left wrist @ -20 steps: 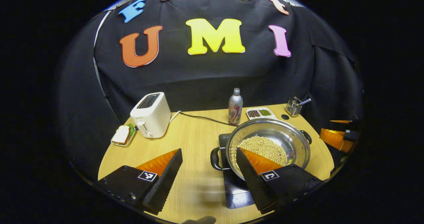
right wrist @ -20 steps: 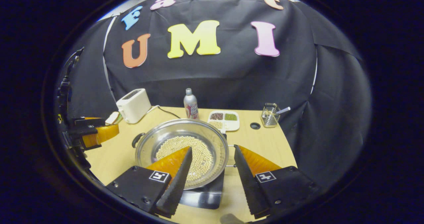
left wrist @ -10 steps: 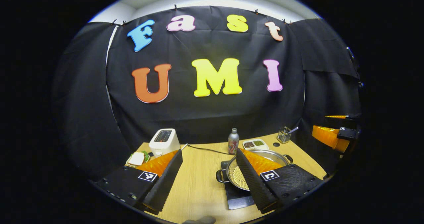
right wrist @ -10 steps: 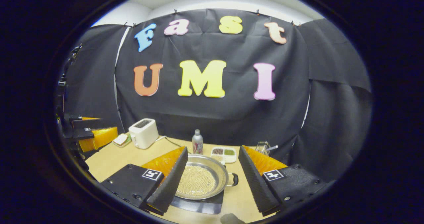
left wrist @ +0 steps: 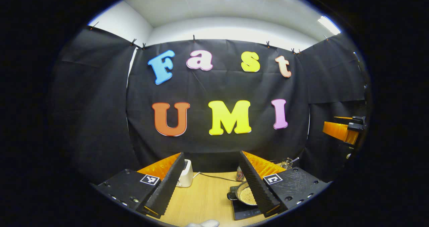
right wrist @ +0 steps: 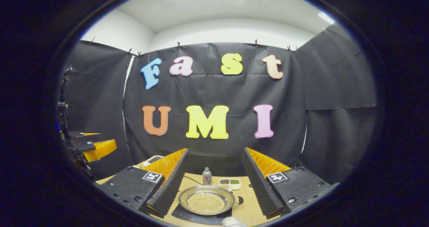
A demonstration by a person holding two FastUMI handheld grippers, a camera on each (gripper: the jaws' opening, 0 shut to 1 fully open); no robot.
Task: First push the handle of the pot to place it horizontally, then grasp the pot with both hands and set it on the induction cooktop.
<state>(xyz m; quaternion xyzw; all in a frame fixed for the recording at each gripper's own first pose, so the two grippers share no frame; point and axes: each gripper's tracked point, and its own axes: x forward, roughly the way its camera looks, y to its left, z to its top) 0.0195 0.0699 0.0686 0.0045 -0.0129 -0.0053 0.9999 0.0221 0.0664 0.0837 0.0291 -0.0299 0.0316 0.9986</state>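
Note:
A steel pot (right wrist: pixel 206 202) holding small pale beans rests on the black induction cooktop (right wrist: pixel 187 215), far below and ahead in the right gripper view, one side handle (right wrist: pixel 239 200) pointing right. In the left gripper view the pot (left wrist: pixel 245 196) sits on the cooktop (left wrist: pixel 243 212) low at the right, partly hidden by a finger. My left gripper (left wrist: pixel 211 182) is open and empty, high above the table. My right gripper (right wrist: pixel 214 180) is open and empty too, raised well back from the pot. Each gripper appears at the edge of the other's view (left wrist: pixel 342 130) (right wrist: pixel 92 146).
On the wooden table (left wrist: pixel 204 200) stand a white toaster (left wrist: pixel 185 177), a silver bottle (right wrist: pixel 206 176), a divided dish of beans (right wrist: pixel 230 183) and a wire utensil holder (left wrist: pixel 287 162). A power cord (left wrist: pixel 214 177) runs from the toaster across the back.
Both grippers have pulled up and back from the pot, which now looks small and far below. The views have tilted up to the booth wall and ceiling. The pot has stayed on the cooktop.

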